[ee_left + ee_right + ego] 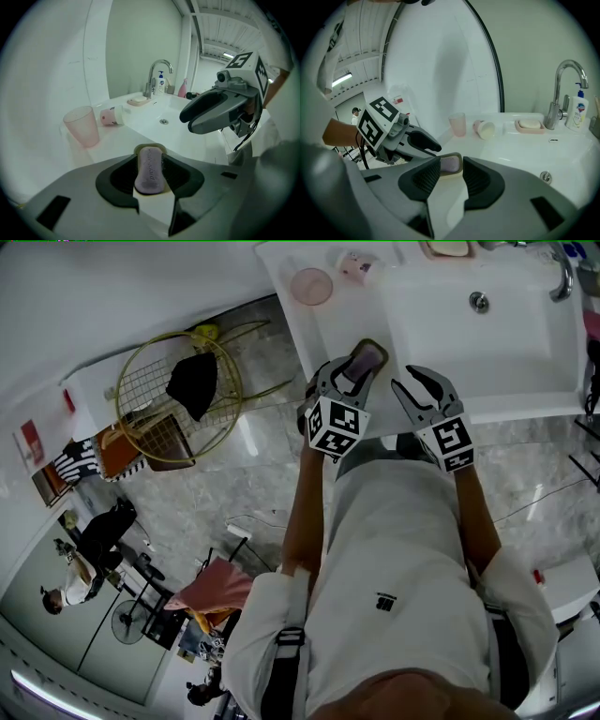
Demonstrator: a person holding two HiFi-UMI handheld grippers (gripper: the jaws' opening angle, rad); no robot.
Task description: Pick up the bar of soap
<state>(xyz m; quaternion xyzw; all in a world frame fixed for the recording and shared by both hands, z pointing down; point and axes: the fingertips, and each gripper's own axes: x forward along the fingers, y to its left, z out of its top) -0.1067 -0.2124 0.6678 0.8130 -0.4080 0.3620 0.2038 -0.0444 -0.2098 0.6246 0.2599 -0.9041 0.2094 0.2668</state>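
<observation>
A purple bar of soap (150,172) lies lengthwise in a beige soap dish (151,147) at the front edge of the white counter (117,140). My left gripper (150,161) has both pads pressed against the bar's long sides. In the head view the soap (367,356) shows between the left gripper's (353,369) fingertips. My right gripper (424,388) hovers just to the right over the basin's front rim, open and holding nothing. From the right gripper view, the soap (451,163) and dish appear beyond my right gripper (451,176), with the left gripper (423,140) reaching in from the left.
A pink cup (82,125) and a toppled cup (112,116) stand at the counter's back left. A second soap on a pink dish (138,100), a faucet (157,75) and a handwash bottle (161,83) line the basin's back. A gold wire basket (178,395) sits on the floor.
</observation>
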